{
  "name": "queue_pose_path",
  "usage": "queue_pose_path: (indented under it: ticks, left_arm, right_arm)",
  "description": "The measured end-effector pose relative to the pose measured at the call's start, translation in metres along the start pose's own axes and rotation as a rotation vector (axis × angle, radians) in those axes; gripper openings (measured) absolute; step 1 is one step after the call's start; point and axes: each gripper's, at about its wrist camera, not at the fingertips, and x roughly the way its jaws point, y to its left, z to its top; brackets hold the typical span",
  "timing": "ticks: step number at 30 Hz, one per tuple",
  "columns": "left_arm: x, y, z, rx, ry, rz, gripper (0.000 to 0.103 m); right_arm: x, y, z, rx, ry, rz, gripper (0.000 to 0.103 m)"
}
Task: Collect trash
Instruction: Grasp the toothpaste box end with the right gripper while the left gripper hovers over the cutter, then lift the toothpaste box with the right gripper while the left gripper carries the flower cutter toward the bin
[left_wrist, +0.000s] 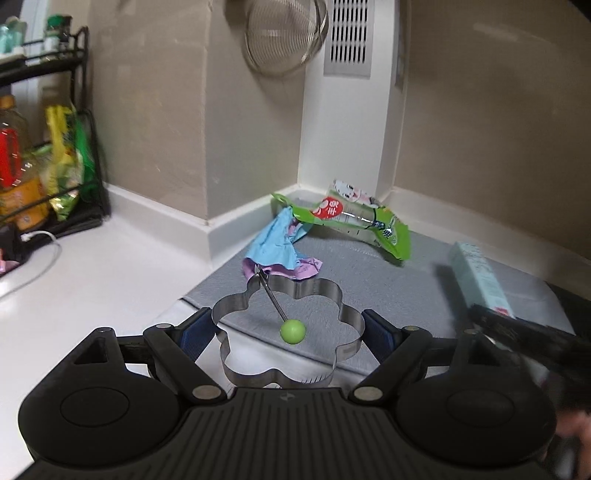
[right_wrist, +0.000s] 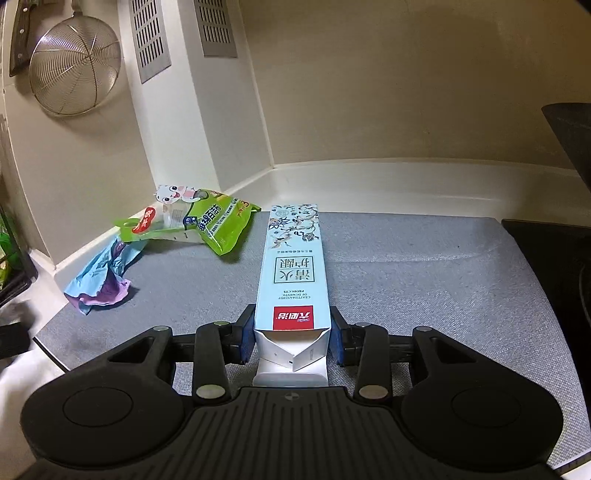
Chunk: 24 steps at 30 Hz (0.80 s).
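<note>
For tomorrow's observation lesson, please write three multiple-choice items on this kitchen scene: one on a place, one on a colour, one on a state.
1. Where does the green snack bag lie?
A. on the grey mat, near the wall corner
B. on the black wire rack
C. inside the strainer

2. What colour is the ball on the flower-shaped metal ring's handle?
A. red
B. green
C. white

3. What are the right tongs doing?
A. standing open with nothing between them
B. closed on the pale blue carton
C. closed on the crumpled wrapper

Answers: 1 A, the bag rests on the grey mat by the corner. 2 B, the ball is plainly green. 3 B, both pads press the sides of the pale blue carton.
</note>
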Motion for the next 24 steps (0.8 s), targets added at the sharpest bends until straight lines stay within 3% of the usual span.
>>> queue_pose_path:
  ticks: [11, 14, 24]
  left_arm:
    - [-0.12, 0.036, -0.043, 0.019, 0.033, 0.089, 0.088]
    - [-0.147, 0.049, -0.053, 0.01, 0.04, 0.104, 0.088]
    - [-0.197, 0.082, -0.081, -0.04, 0.055, 0.12, 0.088]
  right_arm:
    - [0.0, -0.004, -0.004, 0.029, -0.006, 0.024, 0.041]
    - [-0.008, -0.003, -0.004, 0.023, -0.005, -0.003, 0.041]
    - [-0.093, 0.018, -0.02, -0.116, -0.066, 0.037, 0.041]
